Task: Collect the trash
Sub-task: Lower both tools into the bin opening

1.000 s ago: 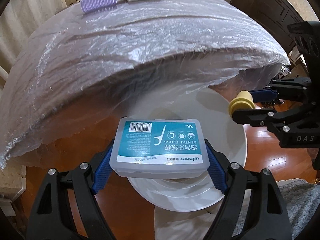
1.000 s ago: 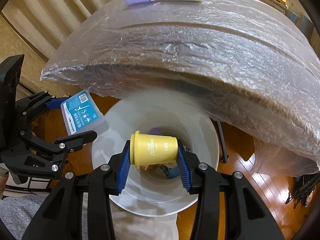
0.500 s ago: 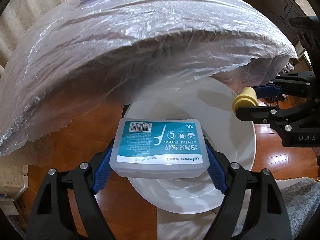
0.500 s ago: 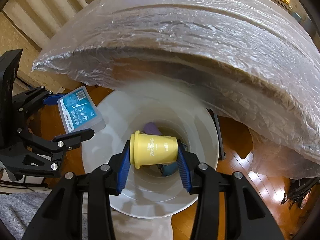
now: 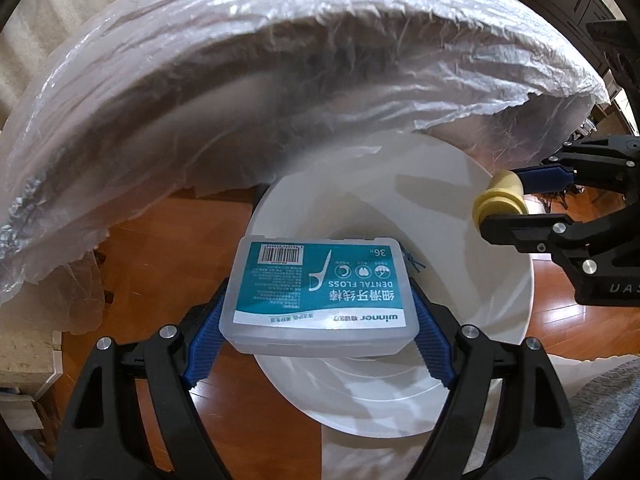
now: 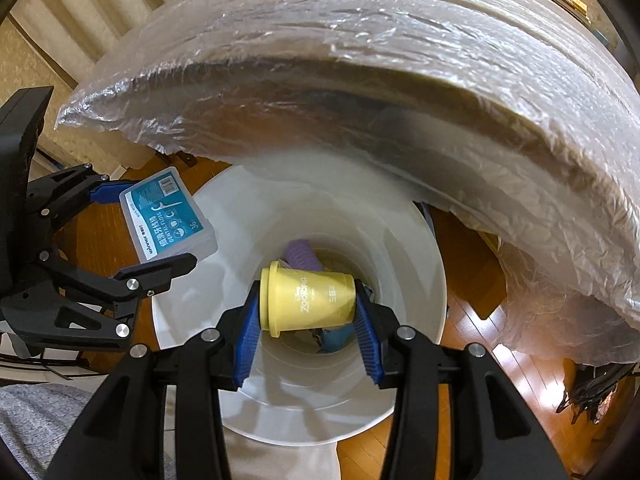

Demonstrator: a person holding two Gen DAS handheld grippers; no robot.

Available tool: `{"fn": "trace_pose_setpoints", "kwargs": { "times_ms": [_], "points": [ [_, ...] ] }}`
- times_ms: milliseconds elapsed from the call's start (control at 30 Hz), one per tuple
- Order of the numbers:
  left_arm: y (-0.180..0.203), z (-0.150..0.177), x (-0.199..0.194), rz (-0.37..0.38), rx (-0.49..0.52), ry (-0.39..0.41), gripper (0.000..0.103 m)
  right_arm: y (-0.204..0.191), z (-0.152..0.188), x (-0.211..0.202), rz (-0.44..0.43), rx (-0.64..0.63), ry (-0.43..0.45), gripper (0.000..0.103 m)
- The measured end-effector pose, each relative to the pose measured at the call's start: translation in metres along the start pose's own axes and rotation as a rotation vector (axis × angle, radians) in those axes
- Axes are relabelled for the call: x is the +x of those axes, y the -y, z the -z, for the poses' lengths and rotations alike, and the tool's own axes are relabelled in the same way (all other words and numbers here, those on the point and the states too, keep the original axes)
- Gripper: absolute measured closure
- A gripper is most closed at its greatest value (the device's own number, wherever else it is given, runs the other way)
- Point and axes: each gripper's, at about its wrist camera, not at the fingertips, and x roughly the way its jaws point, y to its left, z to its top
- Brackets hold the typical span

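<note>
Two grippers hang over the white bin, the left gripper clamped on a floss box, the right gripper on a yellow cup; drop step, next calls for parting jaws over its mouth

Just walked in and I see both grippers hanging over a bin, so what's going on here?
A person is clearing trash with two handheld grippers. The left gripper holds a clear plastic dental floss box with a teal label over the white round trash bin. The right gripper clamps a small yellow plastic cup on its side above the bin's opening. Neither has been dropped in; a purple item already lies inside.
</note>
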Motion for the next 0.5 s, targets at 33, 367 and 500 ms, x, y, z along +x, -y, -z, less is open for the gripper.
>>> {"fn": "trace_pose_setpoints", "kwargs": {
  "times_ms": [33, 367, 500],
  "points": [
    [0.001, -0.001, 0.0, -0.001, 0.0, -0.001, 0.021, 0.0, 0.001, 0.001, 0.001, 0.001, -0.001, 0.061],
    [0.014, -0.008, 0.008, -0.024, 0.008, -0.023, 0.021, 0.002, 0.0, 0.005, 0.007, 0.01, -0.007, 0.061],
    [0.017, -0.009, 0.011, -0.023, 0.012, -0.032, 0.021, 0.002, -0.002, 0.006, 0.01, 0.013, -0.017, 0.061]
  ]
}}
